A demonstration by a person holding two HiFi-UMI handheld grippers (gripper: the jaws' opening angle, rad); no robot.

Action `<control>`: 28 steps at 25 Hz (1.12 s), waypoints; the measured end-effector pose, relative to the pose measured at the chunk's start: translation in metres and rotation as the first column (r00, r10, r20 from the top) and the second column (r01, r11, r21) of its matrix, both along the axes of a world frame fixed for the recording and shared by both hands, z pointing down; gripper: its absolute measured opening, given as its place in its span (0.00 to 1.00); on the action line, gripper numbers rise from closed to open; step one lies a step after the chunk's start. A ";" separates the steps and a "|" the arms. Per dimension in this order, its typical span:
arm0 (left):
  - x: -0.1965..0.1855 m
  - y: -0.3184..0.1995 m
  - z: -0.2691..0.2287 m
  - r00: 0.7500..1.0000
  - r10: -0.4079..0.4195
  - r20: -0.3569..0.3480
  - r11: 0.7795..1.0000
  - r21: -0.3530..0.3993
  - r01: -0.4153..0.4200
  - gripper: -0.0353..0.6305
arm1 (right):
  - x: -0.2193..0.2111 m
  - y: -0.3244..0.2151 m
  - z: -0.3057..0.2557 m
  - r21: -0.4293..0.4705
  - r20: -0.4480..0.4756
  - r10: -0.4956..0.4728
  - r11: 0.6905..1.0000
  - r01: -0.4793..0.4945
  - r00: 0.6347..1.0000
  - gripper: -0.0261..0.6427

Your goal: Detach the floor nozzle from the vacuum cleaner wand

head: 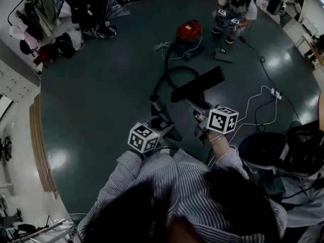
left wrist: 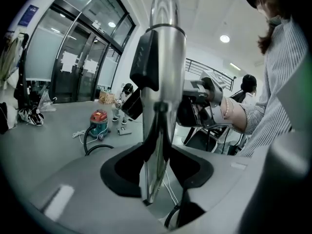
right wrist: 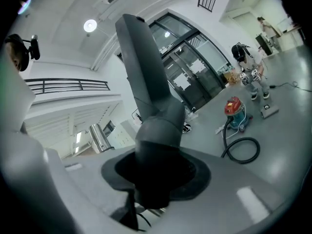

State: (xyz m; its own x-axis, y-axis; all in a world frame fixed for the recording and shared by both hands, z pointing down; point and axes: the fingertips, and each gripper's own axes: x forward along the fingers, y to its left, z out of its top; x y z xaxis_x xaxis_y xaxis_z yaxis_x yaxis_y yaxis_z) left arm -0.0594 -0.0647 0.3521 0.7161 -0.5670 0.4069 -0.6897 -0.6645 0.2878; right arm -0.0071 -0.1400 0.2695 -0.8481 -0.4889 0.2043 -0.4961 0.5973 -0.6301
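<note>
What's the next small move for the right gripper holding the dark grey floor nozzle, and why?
Probably lower the right gripper and set the dark grey plastic floor nozzle on the floor: its neck looks separate from the shiny metal wand clamped in the left gripper, so the parts seem detached.

The floor nozzle [head: 198, 84] is sitting at one o'clock from the wand [head: 156, 103]; the vacuum canister [head: 189, 32] is standing behind both at twelve, with the hose [head: 177, 68] seemingly looping between.

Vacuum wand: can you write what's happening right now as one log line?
left gripper: shut on wand | right gripper: shut on floor nozzle | state: floor nozzle looks apart from wand
</note>
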 end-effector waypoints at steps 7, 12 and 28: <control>0.002 -0.007 0.005 1.000 0.007 -0.016 1.000 -0.006 -0.007 0.32 | -0.001 -0.005 0.000 0.014 -0.001 -0.007 1.000 0.007 1.000 0.25; 0.006 -0.008 0.007 1.000 0.018 -0.014 1.000 -0.006 -0.019 0.32 | -0.001 -0.005 -0.003 0.033 -0.008 -0.013 0.999 0.013 1.000 0.25; 0.014 -0.008 0.008 0.999 0.038 -0.031 0.999 -0.026 -0.039 0.32 | 0.003 -0.004 -0.003 0.025 -0.024 0.012 1.000 -0.011 1.000 0.25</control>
